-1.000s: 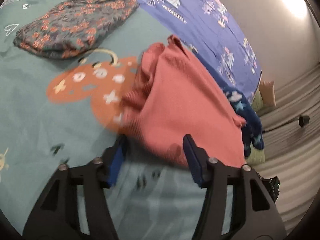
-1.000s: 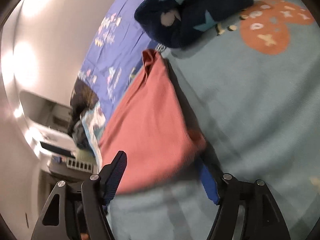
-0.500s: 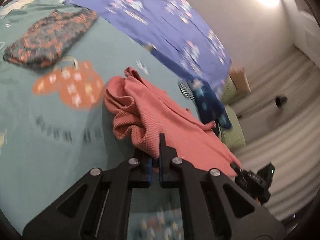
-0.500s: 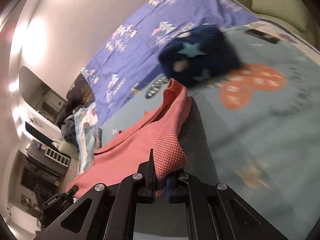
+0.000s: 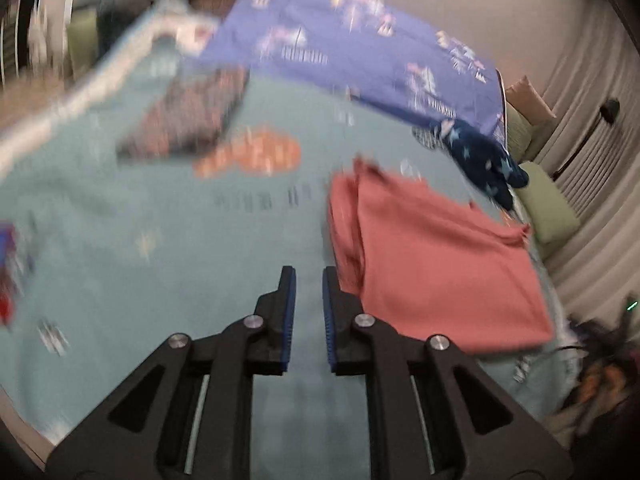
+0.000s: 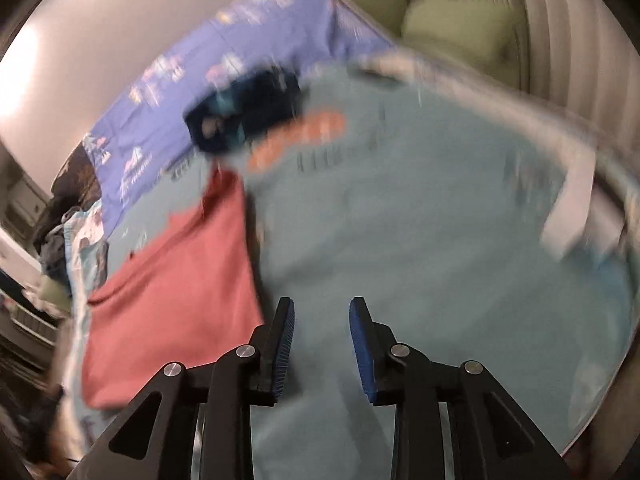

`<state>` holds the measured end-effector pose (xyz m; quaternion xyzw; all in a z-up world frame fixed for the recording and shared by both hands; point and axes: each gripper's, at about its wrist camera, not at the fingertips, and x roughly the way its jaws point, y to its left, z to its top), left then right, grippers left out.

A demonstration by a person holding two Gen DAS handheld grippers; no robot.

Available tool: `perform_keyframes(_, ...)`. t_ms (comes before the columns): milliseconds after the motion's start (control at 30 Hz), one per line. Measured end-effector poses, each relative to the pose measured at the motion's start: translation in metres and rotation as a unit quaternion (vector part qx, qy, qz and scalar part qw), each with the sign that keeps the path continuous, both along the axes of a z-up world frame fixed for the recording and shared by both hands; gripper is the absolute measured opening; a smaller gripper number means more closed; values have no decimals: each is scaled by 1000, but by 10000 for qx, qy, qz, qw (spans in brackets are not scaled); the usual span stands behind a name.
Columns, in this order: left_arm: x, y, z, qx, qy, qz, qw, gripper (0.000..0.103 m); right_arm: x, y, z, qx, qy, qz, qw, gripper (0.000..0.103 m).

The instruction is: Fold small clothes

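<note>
Shirt (image 5: 436,264) lies folded between both grippers: just right of the left gripper (image 5: 309,276), left of the right gripper (image 6: 322,308). Both are released, holding nothing.

Motion blur smears both views. In the left wrist view, the patterned garment (image 5: 188,120) on the teal bedspread (image 5: 160,240) is a dark streaked patch, its print unreadable, and the orange motif (image 5: 256,154) beside it has no legible shape. A red-and-blue object (image 5: 8,272) is cut off by the left edge. Clutter (image 5: 600,376) at lower right is too dark to identify. In the right wrist view, the navy garment (image 6: 244,116) is smeared, and the pink garment (image 6: 172,300) runs partly behind the right tongs (image 6: 322,344).
</note>
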<state>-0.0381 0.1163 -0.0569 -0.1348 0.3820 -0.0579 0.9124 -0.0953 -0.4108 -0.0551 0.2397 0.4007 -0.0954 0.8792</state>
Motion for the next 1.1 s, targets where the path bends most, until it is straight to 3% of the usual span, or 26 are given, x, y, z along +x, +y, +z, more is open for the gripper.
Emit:
perform_keyframes(67,22,-9,11,277,-251,-170,9992,17,19,7,16,-279,-226,432,9984,36)
perform_keyframes(133,53,-27,12,667,-387,-329,9965,28,54,23,23,-610,-259,1015,9926,47)
perform_keyframes(233,99,-55,-2,1058,-199,-706,9917,38,102,46,12,-1006,-37,1689,9805,51)
perform_keyframes(333,129,-78,-21,1244,295,-1109,9856,38,139,60,-4,-1054,325,2047,9726,51)
perform_keyframes(567,158,-113,-36,2079,343,-1434,9670,41,184,63,-36,-1329,744,2231,9628,51)
perform_keyframes(733,194,-113,-39,2137,414,-1228,9683,42,213,58,-39,-1271,689,2154,9658,51)
perform_keyframes(933,237,-91,-32,1698,367,-596,9830,50,251,27,-47,-531,773,1356,9863,51)
perform_keyframes(1033,238,-77,-32,1409,476,-449,9879,50,246,15,-50,-208,726,1208,9898,51)
perform_keyframes(1100,229,-65,-32,1101,554,-486,9912,52,235,14,-44,-272,686,1217,9898,51)
